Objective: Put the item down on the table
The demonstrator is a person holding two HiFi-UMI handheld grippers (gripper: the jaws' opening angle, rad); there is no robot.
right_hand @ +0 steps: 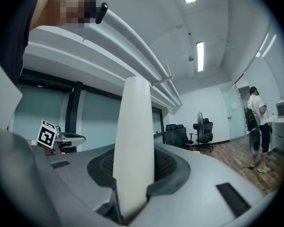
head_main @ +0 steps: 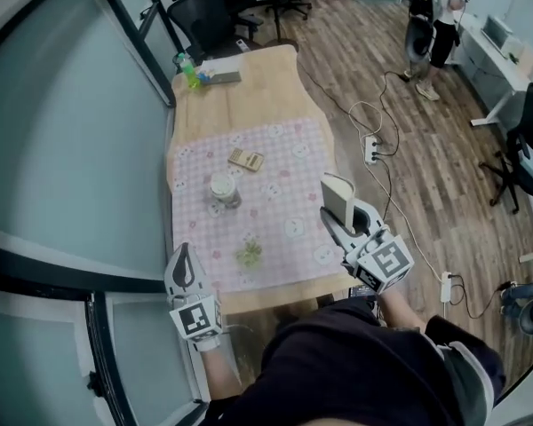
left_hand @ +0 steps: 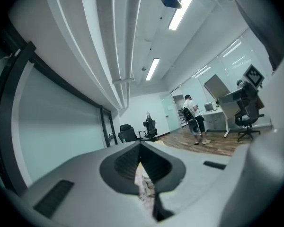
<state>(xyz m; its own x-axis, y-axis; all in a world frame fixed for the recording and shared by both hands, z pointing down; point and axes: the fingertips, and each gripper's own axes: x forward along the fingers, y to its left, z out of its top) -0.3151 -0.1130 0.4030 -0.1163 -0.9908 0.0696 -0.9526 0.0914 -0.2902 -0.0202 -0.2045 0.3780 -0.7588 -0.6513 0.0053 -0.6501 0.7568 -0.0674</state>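
My right gripper (head_main: 343, 217) hovers over the table's near right edge, shut on a flat white item (head_main: 338, 197) with a tan side that stands upright between the jaws. In the right gripper view the white item (right_hand: 132, 141) rises out of the right gripper (right_hand: 132, 167) and hides the middle of the room. Beyond it shows the left gripper's marker cube (right_hand: 47, 134). My left gripper (head_main: 185, 265) is at the near left corner of the table (head_main: 249, 91), shut with nothing in it. In the left gripper view the left gripper (left_hand: 141, 148) points upward and its jaws meet.
A pink patterned cloth (head_main: 284, 162) covers the near half of the wooden table. On it lie a jar (head_main: 223, 190), a small tan packet (head_main: 246, 159) and a green scrap (head_main: 249, 255). A green bottle (head_main: 188, 69) stands at the far end. Office chairs (head_main: 215, 11), floor cables (head_main: 382, 162) and a person (head_main: 442, 20) are beyond.
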